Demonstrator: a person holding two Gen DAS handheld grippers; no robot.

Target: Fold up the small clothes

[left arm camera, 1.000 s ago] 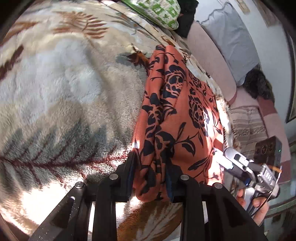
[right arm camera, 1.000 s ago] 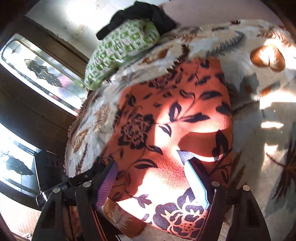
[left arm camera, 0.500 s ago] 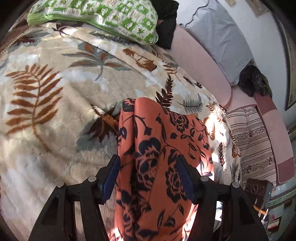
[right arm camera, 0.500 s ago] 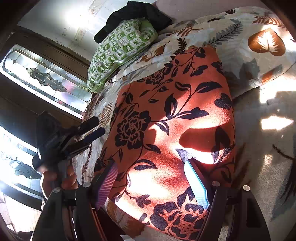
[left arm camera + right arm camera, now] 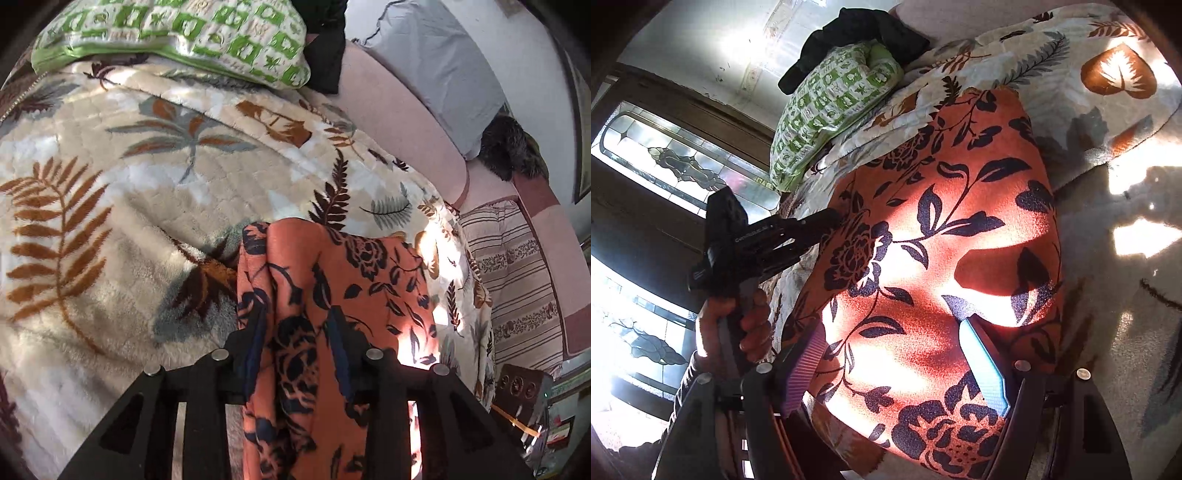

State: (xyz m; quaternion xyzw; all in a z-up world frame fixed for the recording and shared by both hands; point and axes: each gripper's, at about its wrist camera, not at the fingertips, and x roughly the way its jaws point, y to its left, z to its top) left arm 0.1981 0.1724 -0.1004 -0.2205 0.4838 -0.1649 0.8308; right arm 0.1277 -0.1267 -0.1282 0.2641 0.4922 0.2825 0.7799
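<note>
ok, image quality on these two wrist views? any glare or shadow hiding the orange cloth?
Right wrist: hard sun blows out part of the orange cloth, with a dark cast shadow across it; window overexposed. Left wrist: softer, cloth mostly shaded, one small blown patch, strong fisheye bending at the edges.

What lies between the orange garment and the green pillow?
Only bare leaf-patterned blanket separates the orange garment from the green pillow, clearest in the left wrist view.
</note>
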